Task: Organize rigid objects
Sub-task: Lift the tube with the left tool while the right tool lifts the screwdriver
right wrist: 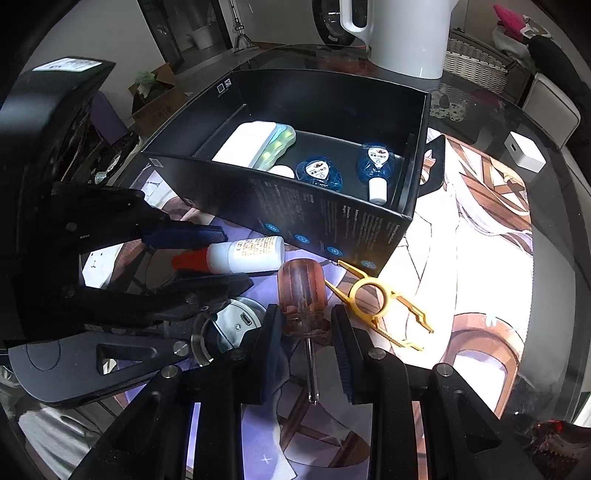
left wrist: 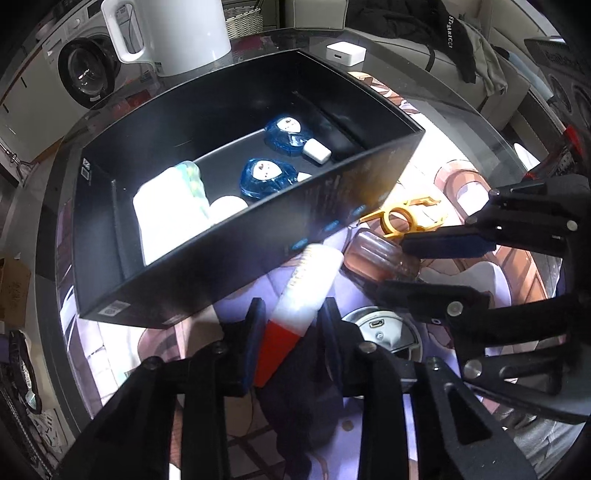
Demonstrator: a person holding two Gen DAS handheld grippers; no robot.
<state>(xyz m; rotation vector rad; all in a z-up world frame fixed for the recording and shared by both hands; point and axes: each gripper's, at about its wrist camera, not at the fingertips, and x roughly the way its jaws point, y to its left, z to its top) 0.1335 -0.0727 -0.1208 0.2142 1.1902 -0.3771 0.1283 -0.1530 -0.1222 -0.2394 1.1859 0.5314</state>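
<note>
A black open box (left wrist: 207,254) (right wrist: 332,221) holds two blue bottles (left wrist: 264,177) (right wrist: 319,173), a white case (left wrist: 166,210) (right wrist: 245,142) and a green pill case (right wrist: 279,146). A white bottle with a red cap (left wrist: 306,288) (right wrist: 245,254) lies on the mat between the fingers of my left gripper (left wrist: 291,321) (right wrist: 199,258), which is open around it. A screwdriver with an amber handle (right wrist: 301,291) (left wrist: 376,258) lies between the fingers of my right gripper (right wrist: 304,336) (left wrist: 399,262), open around it. A yellow plastic tool (right wrist: 380,299) (left wrist: 400,216) lies just right of it.
A white kettle (left wrist: 177,29) (right wrist: 402,33) stands behind the box. A small white charger cube (left wrist: 345,51) (right wrist: 524,153) sits on the glass table at the back. A round metal disc with a port (left wrist: 384,328) (right wrist: 236,319) lies under the glass near both grippers.
</note>
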